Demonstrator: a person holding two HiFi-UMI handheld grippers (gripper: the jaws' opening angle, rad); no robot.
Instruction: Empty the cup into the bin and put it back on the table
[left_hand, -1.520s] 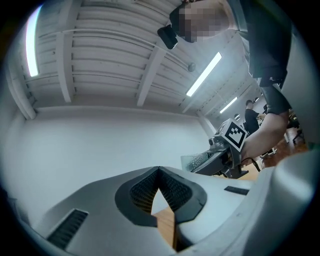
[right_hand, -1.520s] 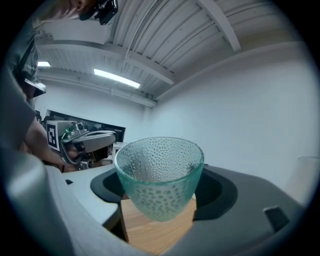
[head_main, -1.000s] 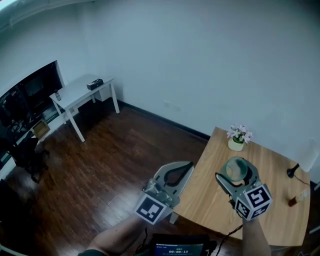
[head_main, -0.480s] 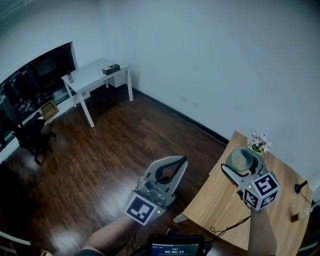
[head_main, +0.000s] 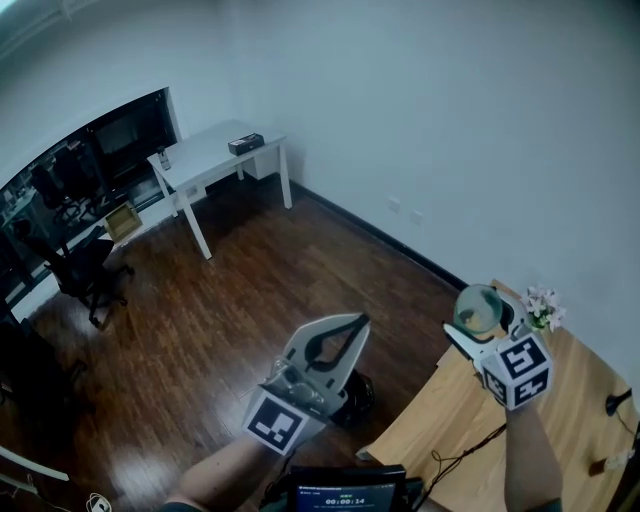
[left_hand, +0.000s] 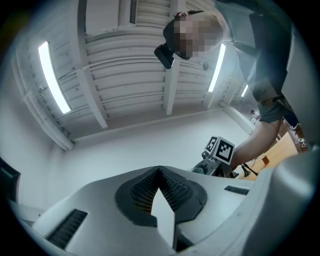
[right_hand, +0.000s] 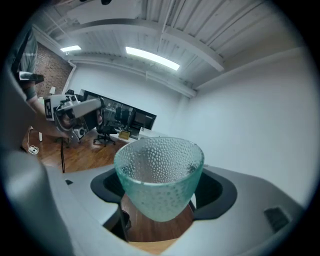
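Note:
A pale green dimpled glass cup (right_hand: 159, 170) sits upright between the jaws of my right gripper (right_hand: 160, 197), which is shut on it. In the head view the cup (head_main: 477, 309) hangs over the left corner of the wooden table (head_main: 470, 440), held by the right gripper (head_main: 482, 325); I cannot see what is inside it. My left gripper (head_main: 345, 325) is shut on nothing and floats over the floor left of the table; its pads (left_hand: 172, 187) meet at the tip. A dark bin-like object (head_main: 358, 392) stands on the floor, partly hidden behind the left gripper.
A small flower pot (head_main: 541, 305) stands at the table's far edge and a cable (head_main: 470, 450) runs across the top. A white desk (head_main: 215, 160) stands by the far wall, with monitors (head_main: 90, 160) and an office chair (head_main: 85, 280) on the left. The floor is dark wood.
The view has swung left, so the table has slid to the lower right. My right gripper with the cup has gone from above the tabletop to its left corner. The left gripper stays shut.

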